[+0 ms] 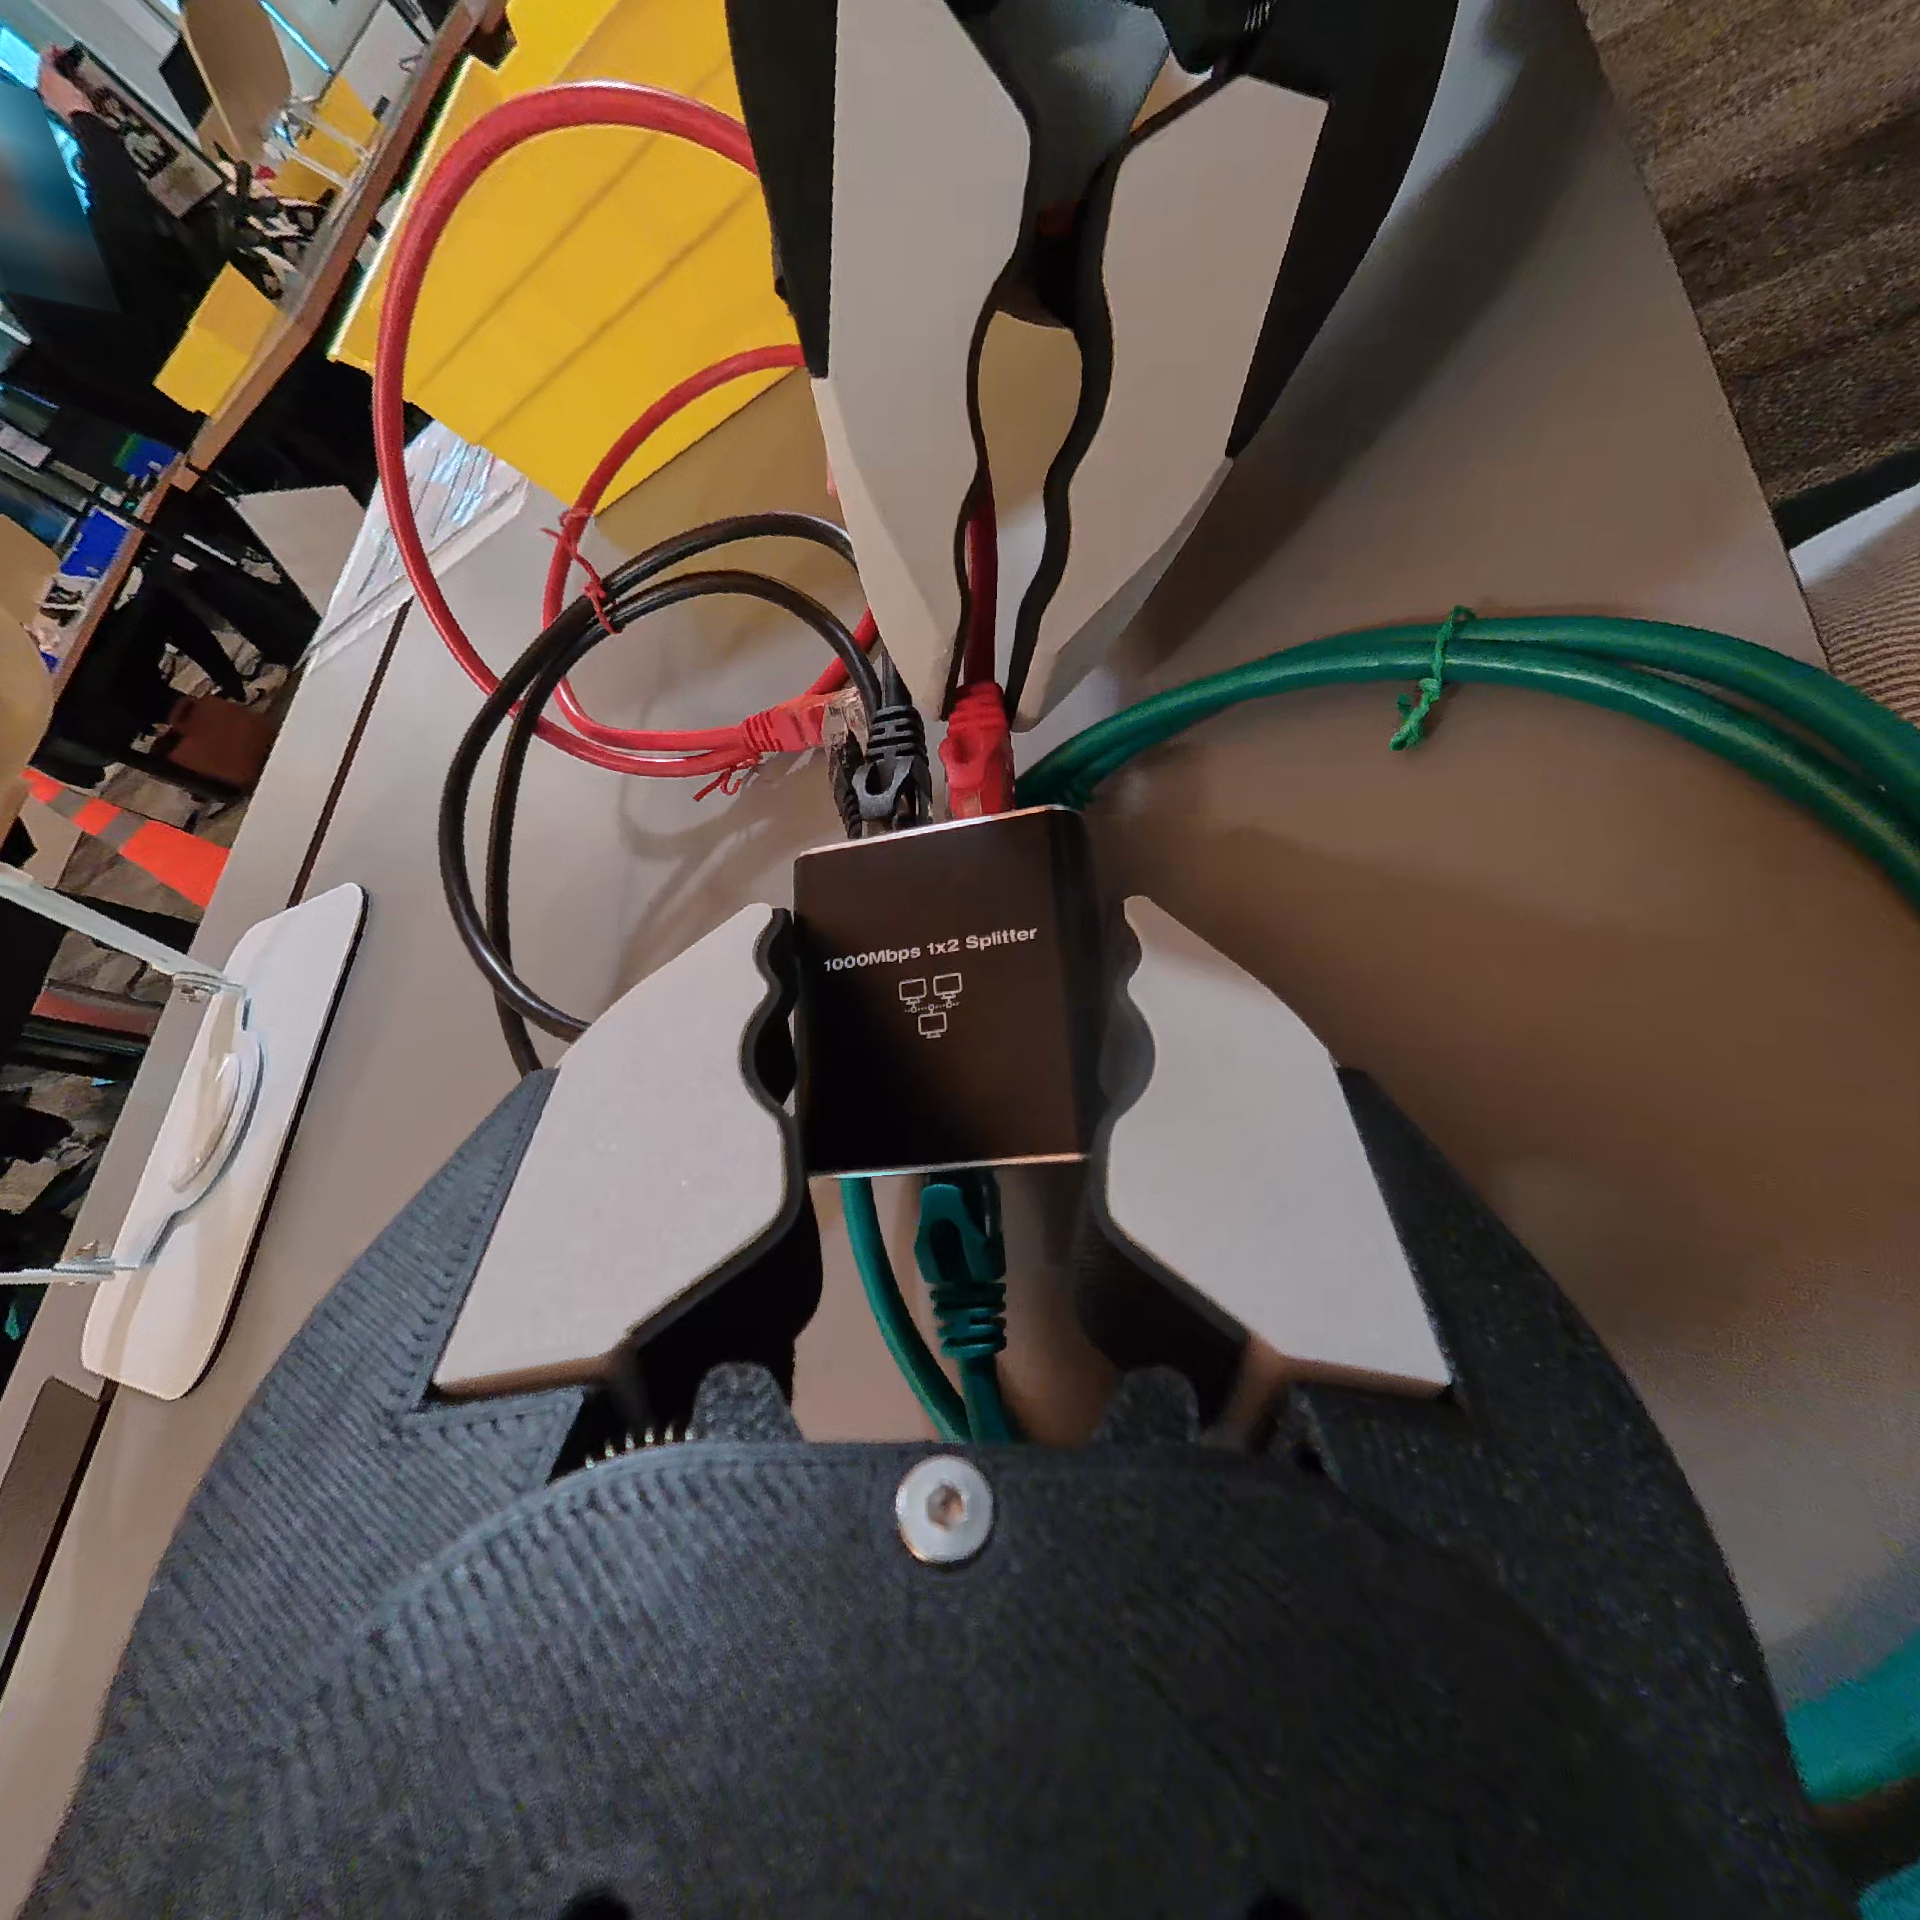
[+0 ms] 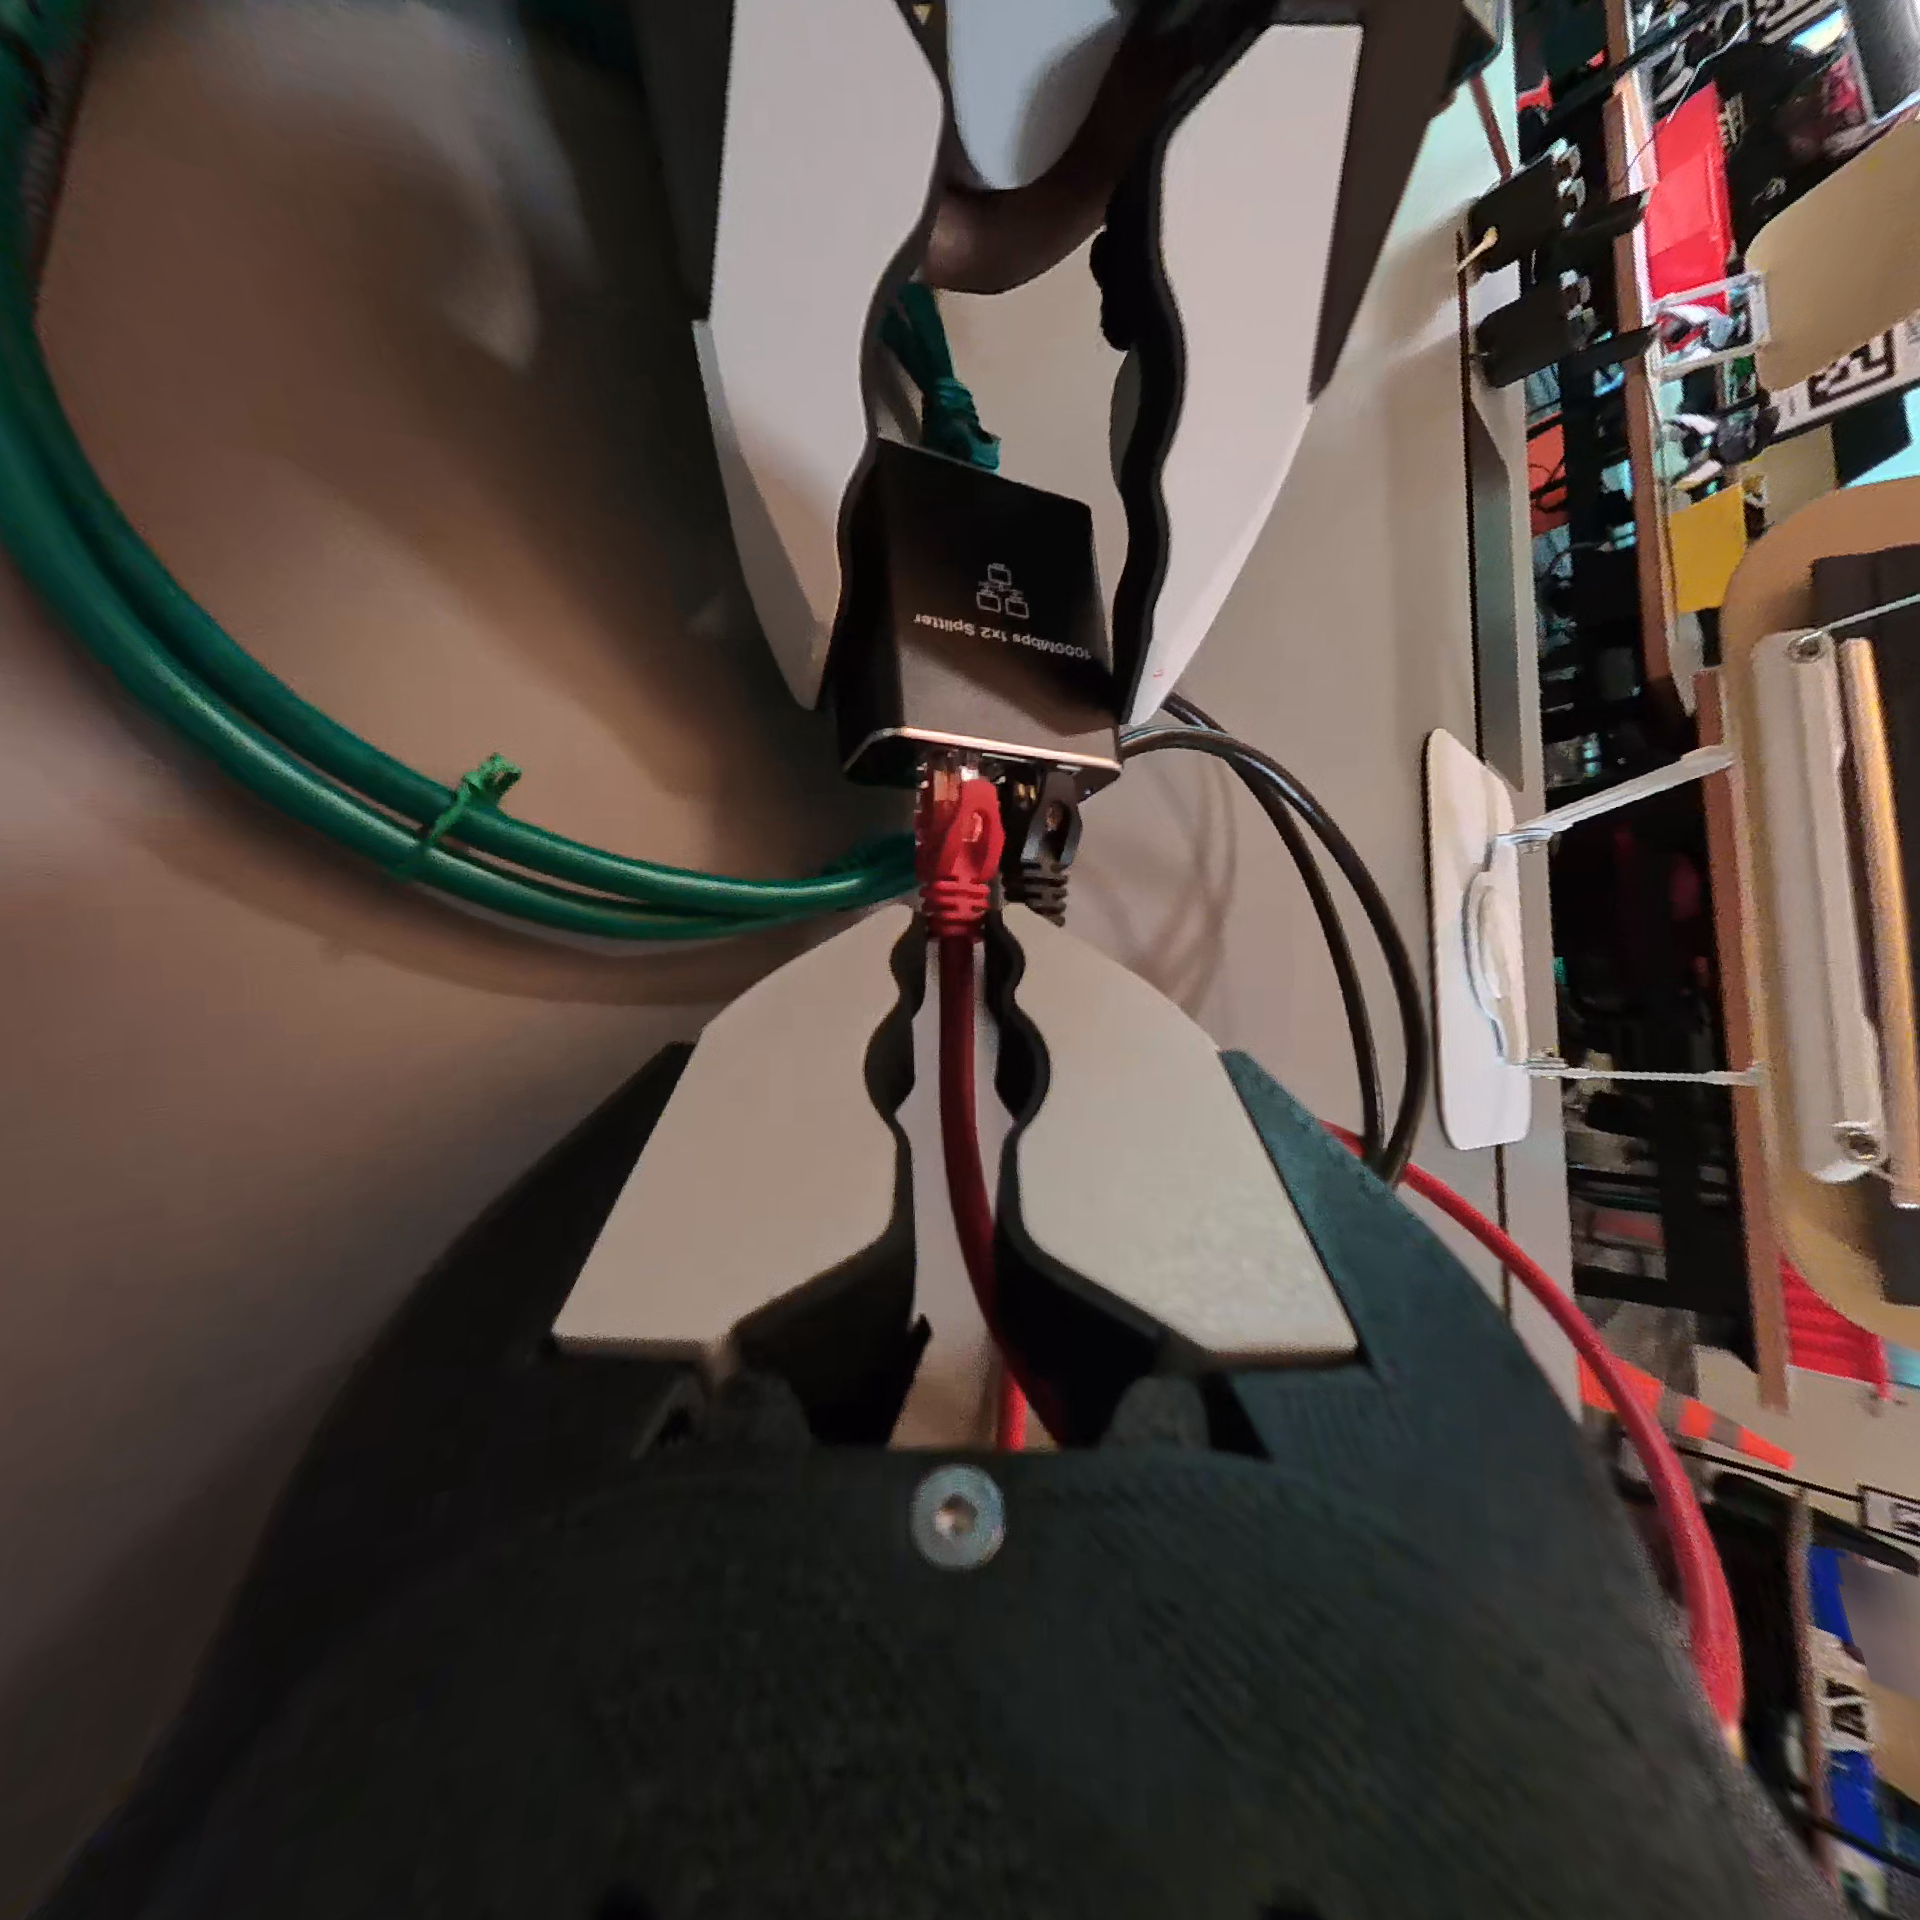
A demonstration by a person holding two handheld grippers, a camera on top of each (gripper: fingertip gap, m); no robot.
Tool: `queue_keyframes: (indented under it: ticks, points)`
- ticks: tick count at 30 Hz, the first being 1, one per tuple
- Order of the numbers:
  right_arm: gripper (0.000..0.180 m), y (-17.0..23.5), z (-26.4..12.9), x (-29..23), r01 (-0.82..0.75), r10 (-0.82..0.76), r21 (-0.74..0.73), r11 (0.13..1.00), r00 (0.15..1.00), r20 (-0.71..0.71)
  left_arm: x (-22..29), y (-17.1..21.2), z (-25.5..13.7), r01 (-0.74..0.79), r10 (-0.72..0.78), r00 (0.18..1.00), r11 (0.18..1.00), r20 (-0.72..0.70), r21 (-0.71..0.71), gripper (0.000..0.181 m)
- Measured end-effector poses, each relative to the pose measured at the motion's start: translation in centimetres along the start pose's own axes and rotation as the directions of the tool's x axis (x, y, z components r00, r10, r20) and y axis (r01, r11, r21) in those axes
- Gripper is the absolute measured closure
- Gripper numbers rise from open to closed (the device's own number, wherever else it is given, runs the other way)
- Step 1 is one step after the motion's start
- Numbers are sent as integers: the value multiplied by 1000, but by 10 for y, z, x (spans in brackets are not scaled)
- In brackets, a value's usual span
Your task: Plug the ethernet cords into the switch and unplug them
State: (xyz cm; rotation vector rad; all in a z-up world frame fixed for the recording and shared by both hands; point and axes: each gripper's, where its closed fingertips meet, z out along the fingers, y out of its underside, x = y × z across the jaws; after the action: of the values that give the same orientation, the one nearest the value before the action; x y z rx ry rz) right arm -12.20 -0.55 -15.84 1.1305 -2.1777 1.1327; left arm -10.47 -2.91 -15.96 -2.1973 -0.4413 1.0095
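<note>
Left gripper (image 1: 945, 1023) clamped small black box-shaped switch (image 1: 940, 1013), right gripper (image 2: 951, 971) pinched thin red ethernet cord (image 2: 961, 1091) just behind its plug at switch's port.

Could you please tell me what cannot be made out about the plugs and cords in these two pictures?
- Red plug: whether it is fully seated, both views; the switch rim hides its tip.
- Green cord: far end, cut off by the edge.
- Green plug: mostly hidden behind the switch, right wrist view.

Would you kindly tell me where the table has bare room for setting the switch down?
Bare table lies inside the green cord loop, right of the switch. Beyond the switch it is crowded: red cord and black cord coils overlap.
</note>
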Motion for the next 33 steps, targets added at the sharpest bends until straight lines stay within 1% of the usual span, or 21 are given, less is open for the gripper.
queue_keyframes:
  ticks: [1,6,10,14,17,20,21,23,27,30,33]
  points:
    - [169,-1,0,0,-21,21,6,1000,1000,5,-1,0,0,6,-6,1000,1000,0,0,124]
    - [170,-12,2,-2,-143,139,62,988,988,63,0,0,2,39,-39,999,999,-19,-15,125]
    - [169,-8,6,-3,-150,148,33,988,987,61,0,3,5,42,-42,999,998,-21,-38,126]
    - [170,-8,8,-1,-198,195,33,980,978,74,-2,4,6,56,-57,998,997,-21,-49,126]
    - [169,-5,10,2,-197,195,24,980,979,55,-6,6,6,65,-65,998,996,8,-54,126]
    - [169,-5,11,10,-206,206,39,978,978,20,-13,6,5,41,-38,997,998,68,-39,125]
    - [169,-7,10,12,-221,221,54,974,975,17,-16,5,4,26,-24,995,999,93,-27,124]
    - [169,-7,9,16,-257,257,71,964,966,16,-25,2,-1,7,-7,987,1000,163,0,116]
    - [169,1,3,25,-318,320,83,944,947,-12,-46,-4,-15,49,-66,961,996,268,69,103]
    - [169,9,0,32,-349,354,82,933,934,-42,-66,-11,-33,97,-158,923,978,350,186,93]
    - [169,13,-3,39,-362,369,90,928,926,-81,-90,-11,-56,182,-323,857,919,402,350,82]
